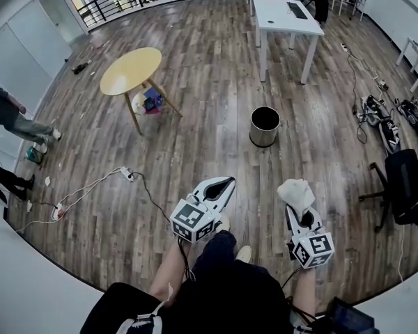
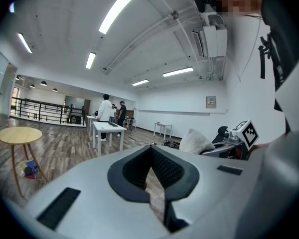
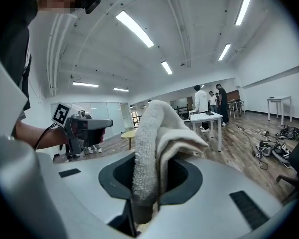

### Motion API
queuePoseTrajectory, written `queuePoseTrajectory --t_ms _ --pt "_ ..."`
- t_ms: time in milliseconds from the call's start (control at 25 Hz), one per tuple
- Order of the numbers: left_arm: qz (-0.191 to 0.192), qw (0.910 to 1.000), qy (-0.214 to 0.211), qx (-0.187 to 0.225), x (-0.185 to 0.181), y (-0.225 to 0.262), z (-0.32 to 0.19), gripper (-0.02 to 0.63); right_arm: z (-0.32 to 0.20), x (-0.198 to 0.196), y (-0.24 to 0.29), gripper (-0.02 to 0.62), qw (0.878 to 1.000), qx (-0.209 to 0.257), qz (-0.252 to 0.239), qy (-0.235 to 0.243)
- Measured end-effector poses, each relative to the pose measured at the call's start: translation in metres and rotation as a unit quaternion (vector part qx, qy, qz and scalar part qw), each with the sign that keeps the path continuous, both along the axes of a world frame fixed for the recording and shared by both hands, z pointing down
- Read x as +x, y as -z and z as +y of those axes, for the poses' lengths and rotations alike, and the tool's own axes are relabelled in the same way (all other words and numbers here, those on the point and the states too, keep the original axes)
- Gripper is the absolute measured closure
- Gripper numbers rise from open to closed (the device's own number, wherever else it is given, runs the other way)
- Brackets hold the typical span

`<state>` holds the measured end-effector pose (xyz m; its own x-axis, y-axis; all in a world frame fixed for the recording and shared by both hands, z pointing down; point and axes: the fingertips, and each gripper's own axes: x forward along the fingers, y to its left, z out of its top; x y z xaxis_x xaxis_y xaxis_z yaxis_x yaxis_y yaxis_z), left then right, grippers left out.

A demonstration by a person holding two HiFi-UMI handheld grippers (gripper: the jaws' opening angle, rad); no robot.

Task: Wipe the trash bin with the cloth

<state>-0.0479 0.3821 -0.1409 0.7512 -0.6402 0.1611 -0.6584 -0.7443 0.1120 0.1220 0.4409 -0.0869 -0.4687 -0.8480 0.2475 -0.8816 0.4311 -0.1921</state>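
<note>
While right tongs pinch the cloth, trash bin stands apart — table beyond.

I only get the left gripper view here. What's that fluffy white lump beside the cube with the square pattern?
Observer: A white cloth. The right gripper view shows the right gripper clamped shut on it.
Operator: And the bin it's meant to wipe? I see none.
Observer: The head view shows the trash bin standing upright on the wooden floor ahead, well apart from the cloth.
Operator: Is it near the round table I can see?
Observer: It stands off to the right of the round yellow table, with floor between them.
</note>
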Motion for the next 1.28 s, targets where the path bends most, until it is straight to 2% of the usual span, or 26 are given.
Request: queuePoseTrajectory --t_ms 200,360,840,1080,1280 --pt "0.0 0.9999 -0.009 -0.006 0.003 -0.012 -0.039 0.606 -0.036 0.002 -0.008 0.512 1.0 -0.004 -0.002 -0.005" --pt "0.002 0.9998 -0.018 -0.006 0.003 -0.018 -0.088 0.606 -0.083 0.0 -0.01 0.512 1.0 -0.001 0.004 -0.011" --pt "-0.006 0.9993 -0.034 -0.014 -0.041 -0.026 -0.248 0.606 -0.241 -0.036 -0.016 0.512 0.999 -0.023 0.019 -0.037" --pt "0.0 0.9988 -0.046 -0.016 -0.055 -0.035 -0.31 0.606 -0.302 -0.053 -0.017 0.512 0.999 -0.009 0.025 -0.046" --pt "-0.004 0.9991 -0.042 -0.008 -0.055 -0.046 -0.354 0.606 -0.343 -0.052 -0.023 0.512 0.998 -0.001 0.03 -0.057"
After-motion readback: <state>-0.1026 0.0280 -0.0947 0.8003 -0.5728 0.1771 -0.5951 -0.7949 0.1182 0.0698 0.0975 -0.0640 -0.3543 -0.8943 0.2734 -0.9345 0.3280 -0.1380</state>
